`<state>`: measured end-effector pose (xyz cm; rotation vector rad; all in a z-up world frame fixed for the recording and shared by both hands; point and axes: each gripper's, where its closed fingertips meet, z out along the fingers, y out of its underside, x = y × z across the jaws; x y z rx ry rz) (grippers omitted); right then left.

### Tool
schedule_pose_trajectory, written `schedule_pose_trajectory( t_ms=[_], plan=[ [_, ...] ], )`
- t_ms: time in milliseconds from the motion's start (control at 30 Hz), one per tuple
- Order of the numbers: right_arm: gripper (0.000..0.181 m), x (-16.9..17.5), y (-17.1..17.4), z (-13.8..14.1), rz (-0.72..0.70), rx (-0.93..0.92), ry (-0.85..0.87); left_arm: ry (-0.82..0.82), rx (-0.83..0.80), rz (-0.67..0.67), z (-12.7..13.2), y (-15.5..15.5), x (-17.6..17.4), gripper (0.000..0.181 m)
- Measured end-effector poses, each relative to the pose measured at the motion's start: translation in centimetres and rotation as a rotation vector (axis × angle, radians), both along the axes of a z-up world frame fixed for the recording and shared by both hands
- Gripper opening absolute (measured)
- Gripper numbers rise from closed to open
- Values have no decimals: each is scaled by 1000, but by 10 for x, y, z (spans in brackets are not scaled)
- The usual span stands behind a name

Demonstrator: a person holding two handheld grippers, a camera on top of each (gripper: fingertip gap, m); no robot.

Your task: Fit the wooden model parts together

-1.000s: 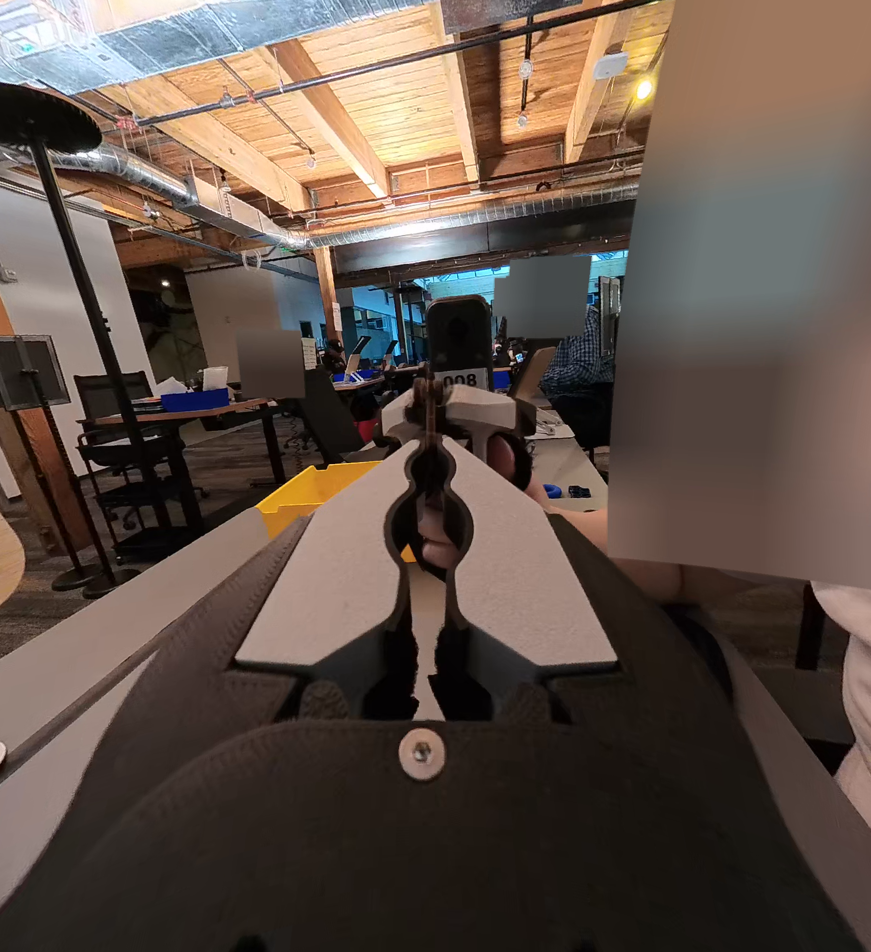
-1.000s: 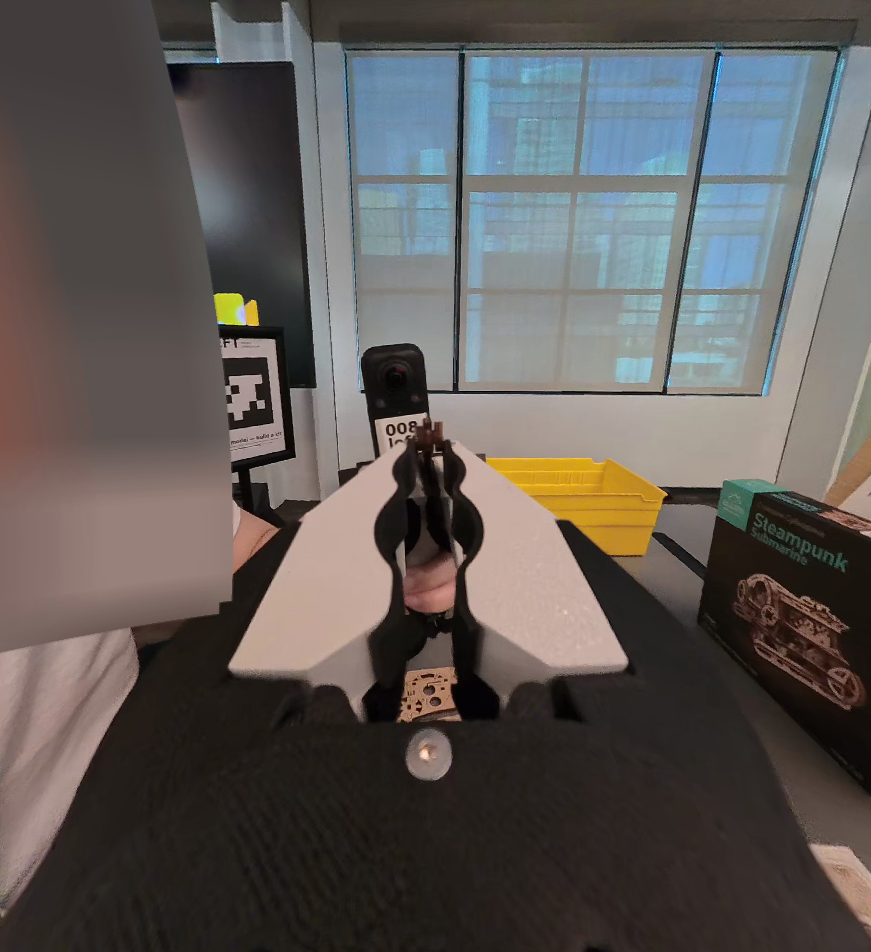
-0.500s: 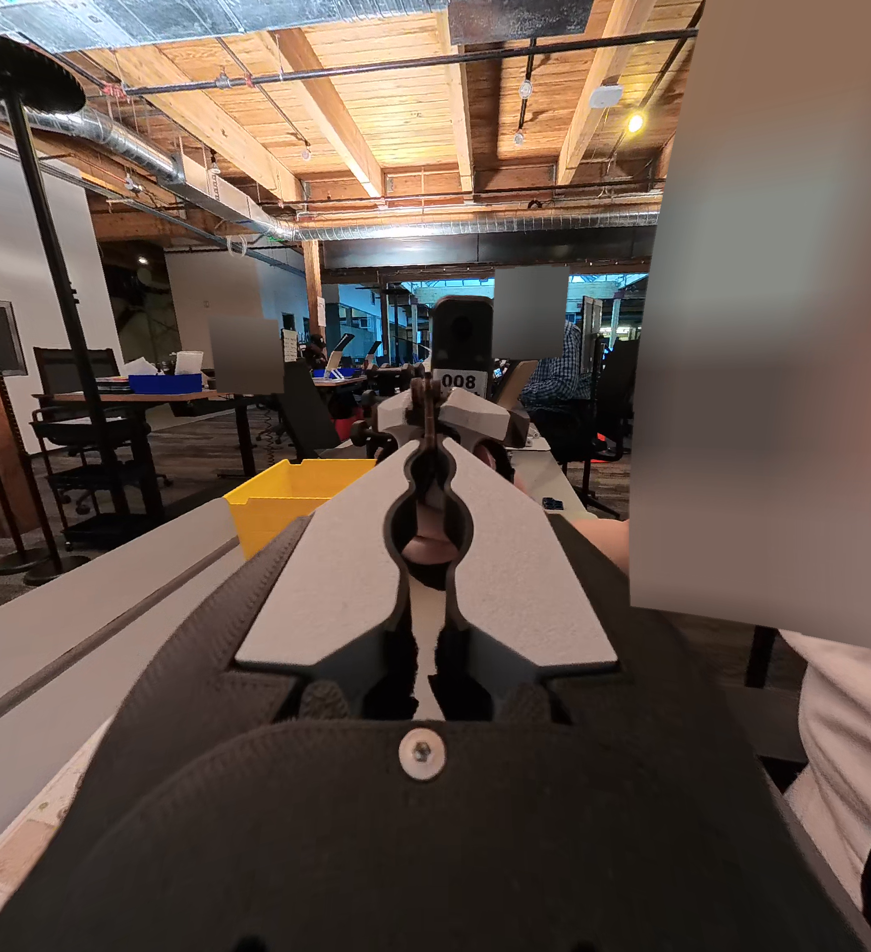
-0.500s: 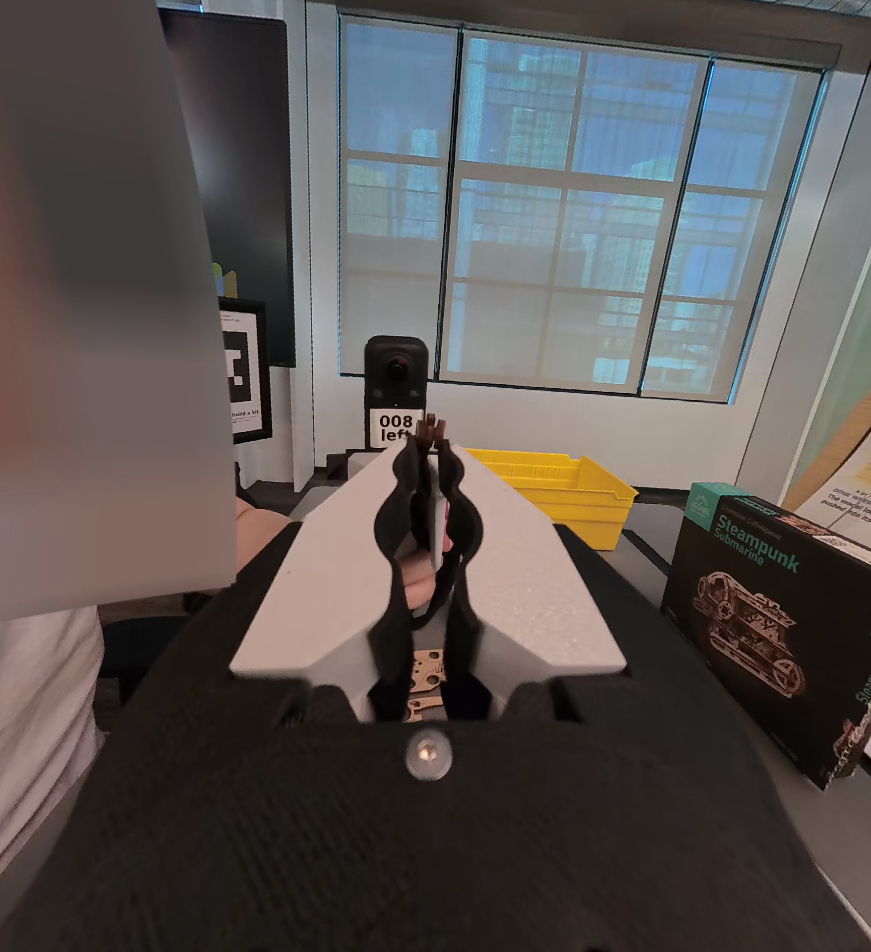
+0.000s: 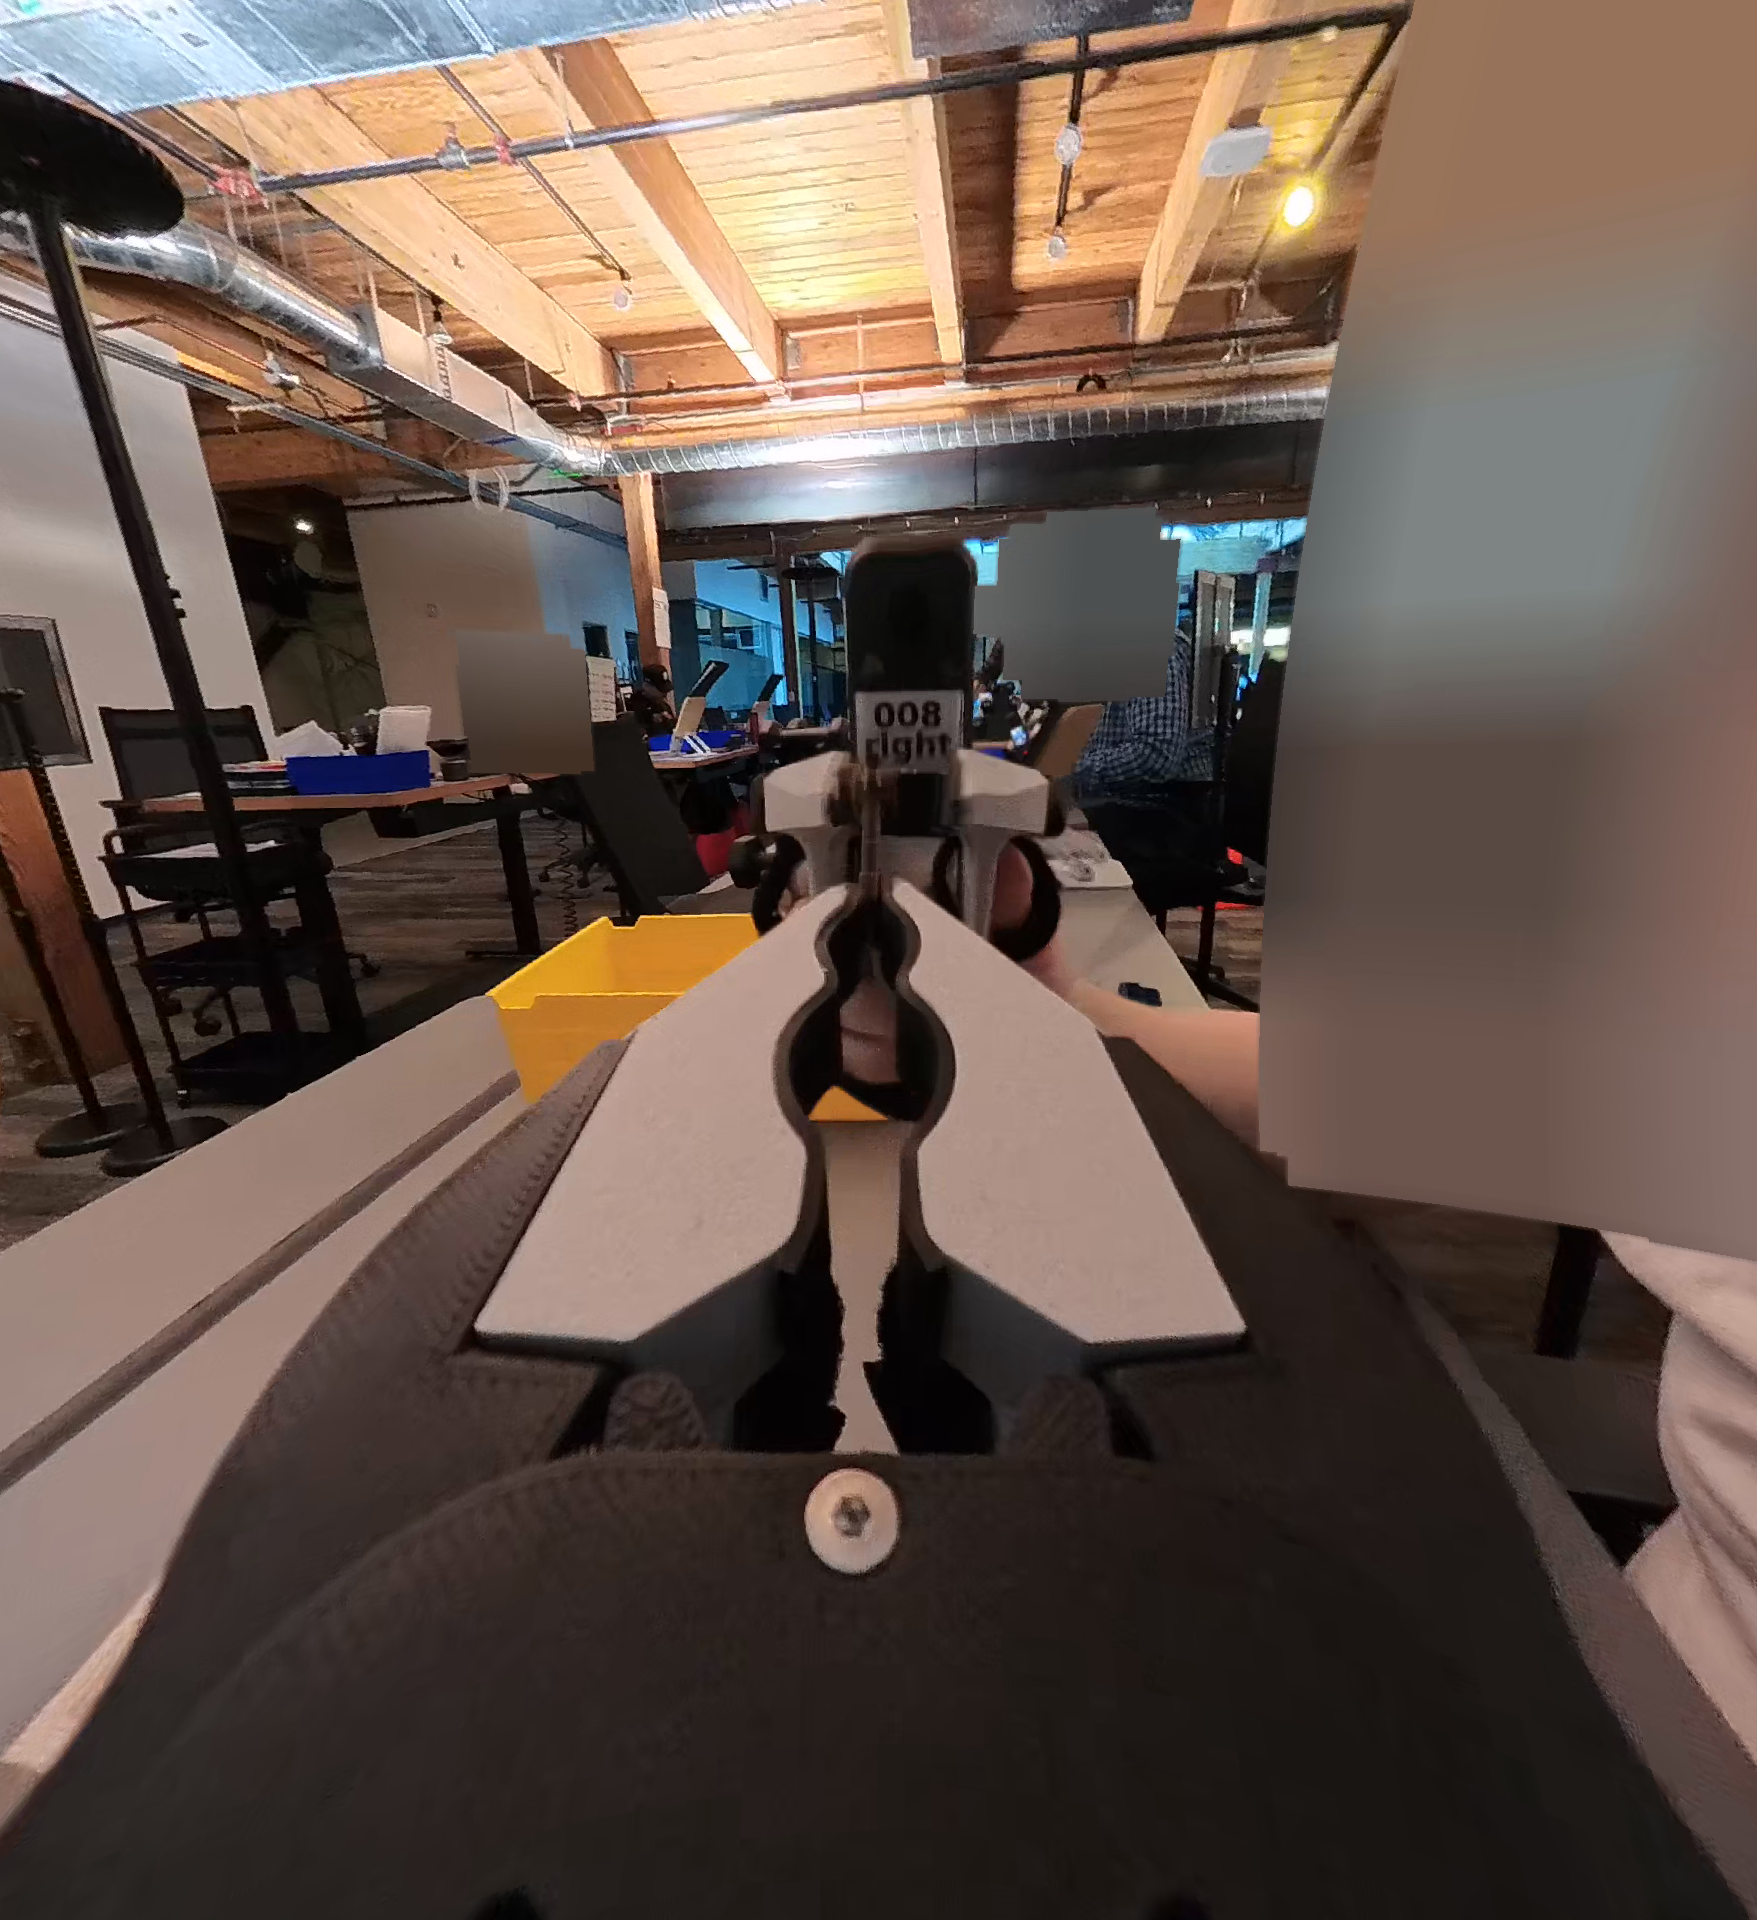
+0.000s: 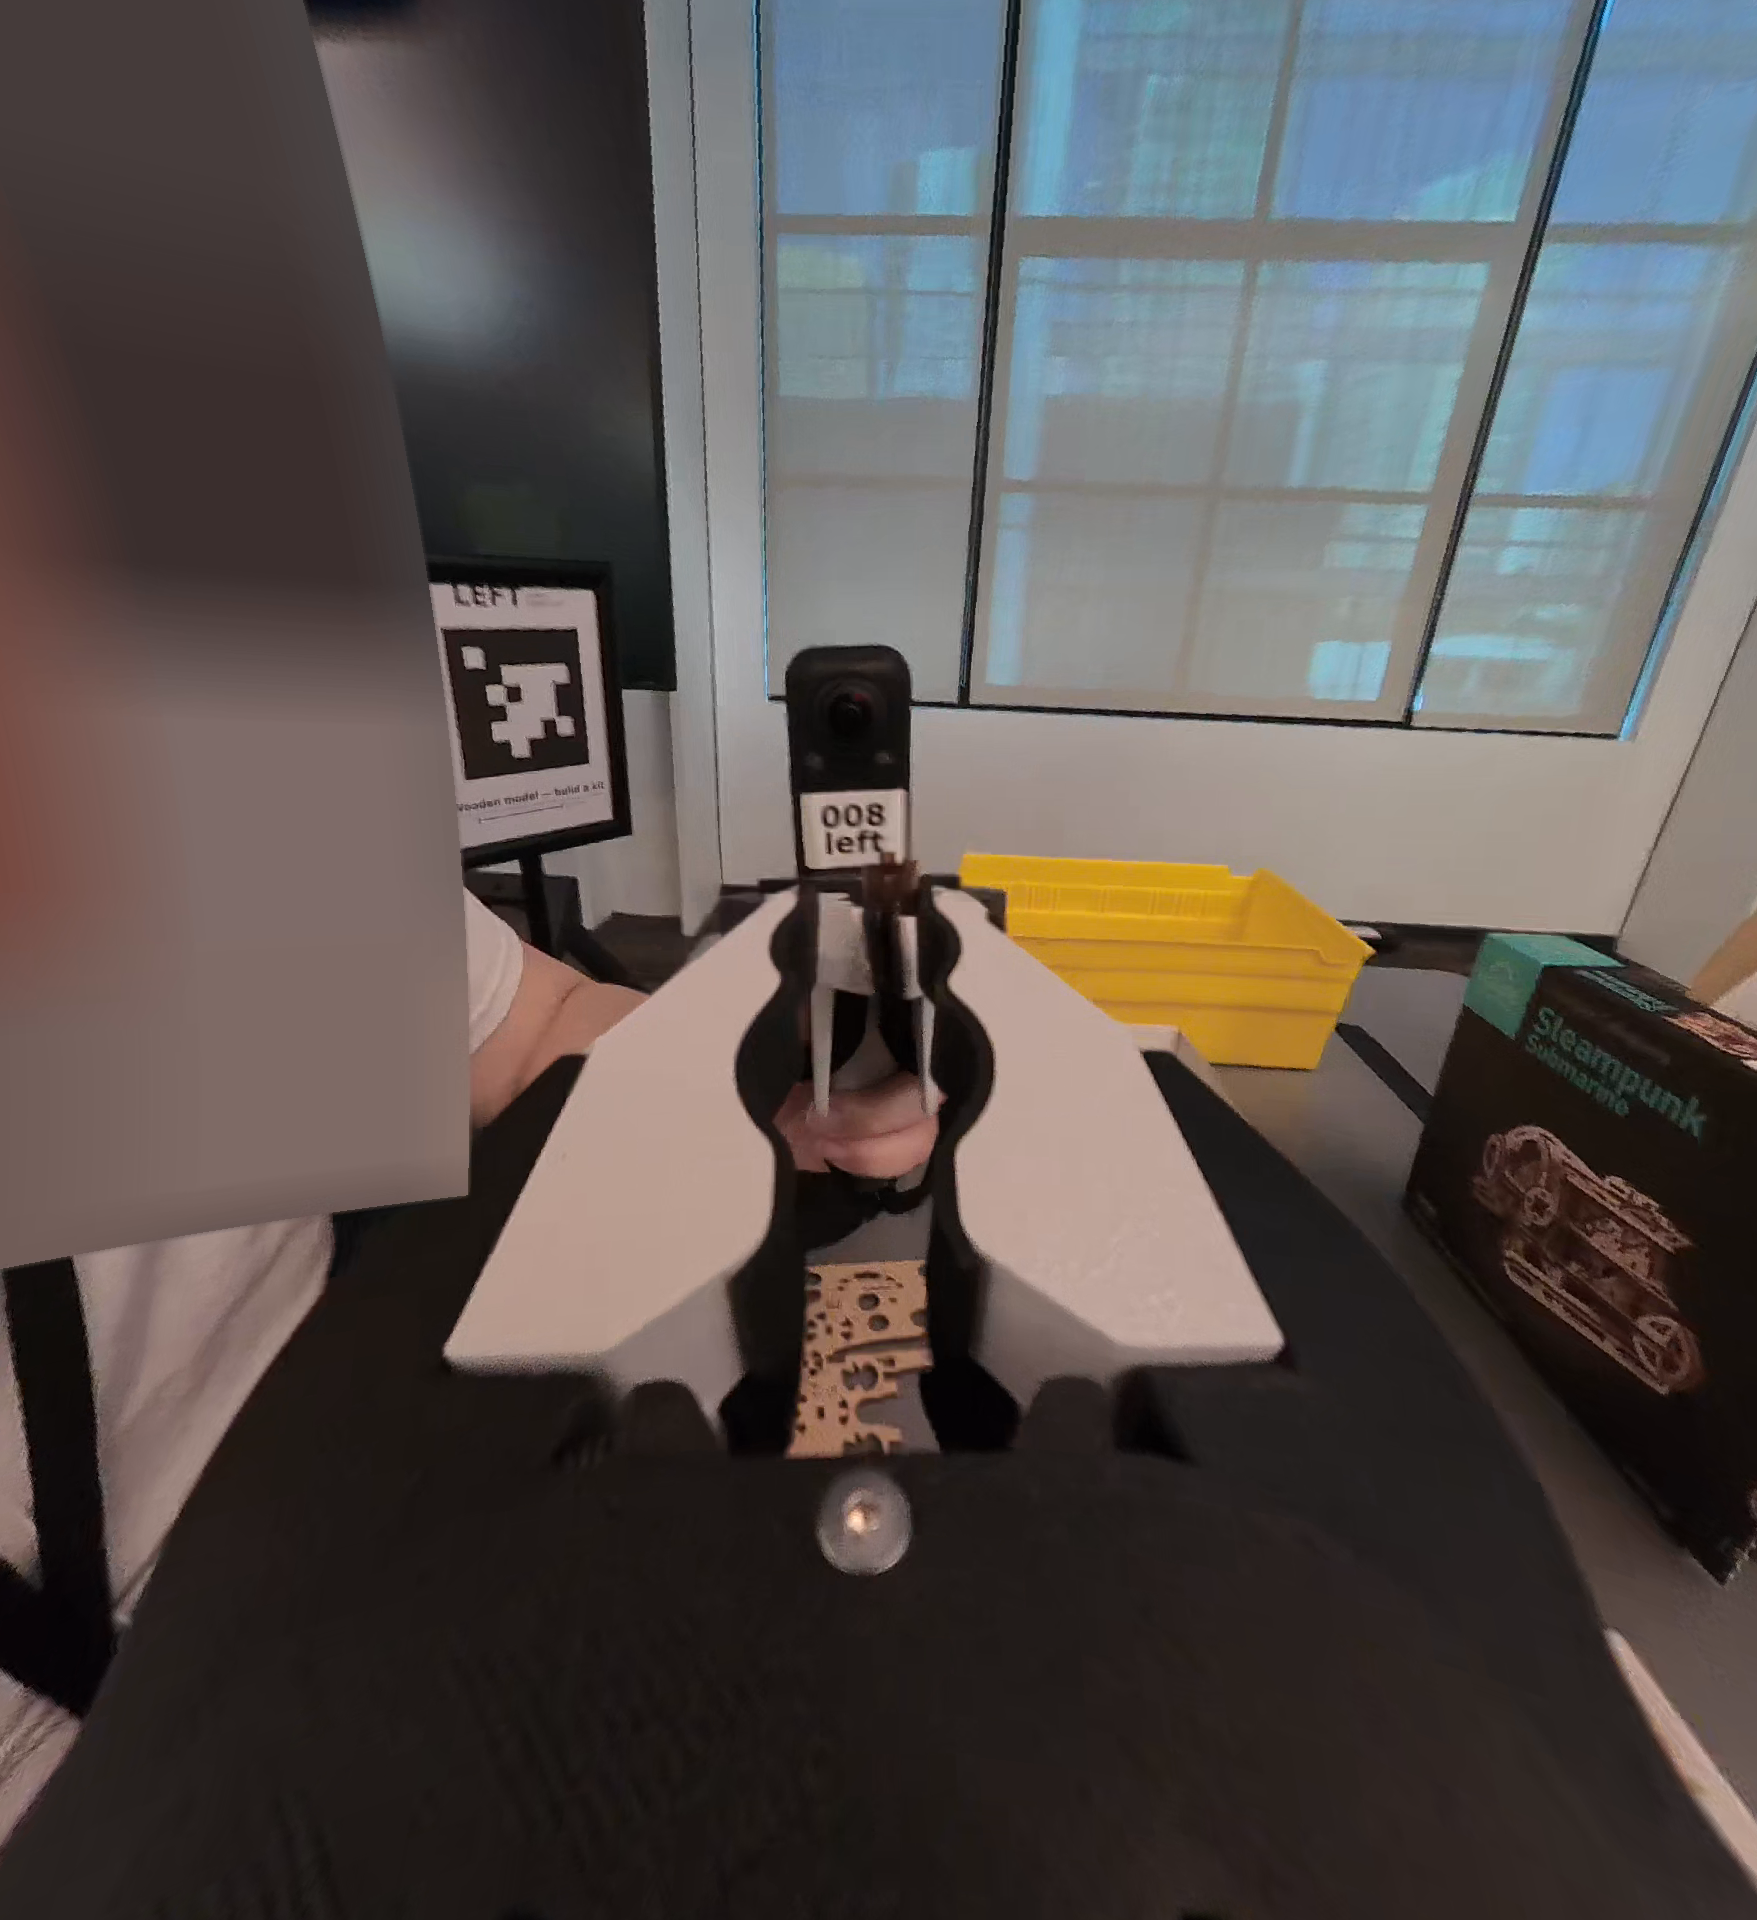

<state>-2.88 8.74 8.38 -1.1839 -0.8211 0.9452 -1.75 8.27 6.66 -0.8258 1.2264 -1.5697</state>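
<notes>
My left gripper is shut on a thin dark wooden part that sticks out past its tips. My right gripper faces it tip to tip, held up above the table. In the right wrist view my right gripper is shut on a small dark brown wooden part, and the left gripper is just beyond it. I cannot tell whether the two parts are joined. A pale laser-cut wooden sheet lies on the table below, seen through the finger gap.
A yellow bin stands on the grey table and also shows in the left wrist view. A dark model kit box stands at the right. A marker sign stands behind. A person in a white shirt holds the grippers. Less than 4 cm separates the two grippers' tips.
Both grippers stay tip to tip and shut. The right view has tilted down, so more of the wooden sheet shows. The left view has swung slightly, and the yellow bin shifted.
</notes>
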Motion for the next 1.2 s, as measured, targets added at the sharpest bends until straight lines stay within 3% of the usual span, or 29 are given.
schedule_pose_trajectory(
  t_ms=[200,300,467,700,833,1100,1200],
  plan=[
    [14,0,-4,1,-18,41,-46,29,176,94,-7,-4,4,0],
    [16,-5,-8,-9,-36,74,-172,43,221,87,-9,-9,4,0],
    [10,-9,-15,-10,-59,146,-242,50,308,84,-14,-19,5,0],
    [8,-12,-19,-13,-65,168,-282,57,326,50,-19,-25,6,0],
    [8,-13,-23,-16,-104,271,-341,58,327,20,-21,-29,6,0],
    [8,-12,-35,-23,42,245,-314,76,344,-45,-28,-40,6,0],
    [8,-9,-31,-23,45,233,-297,83,355,6,-28,-36,10,0]
  ],
)
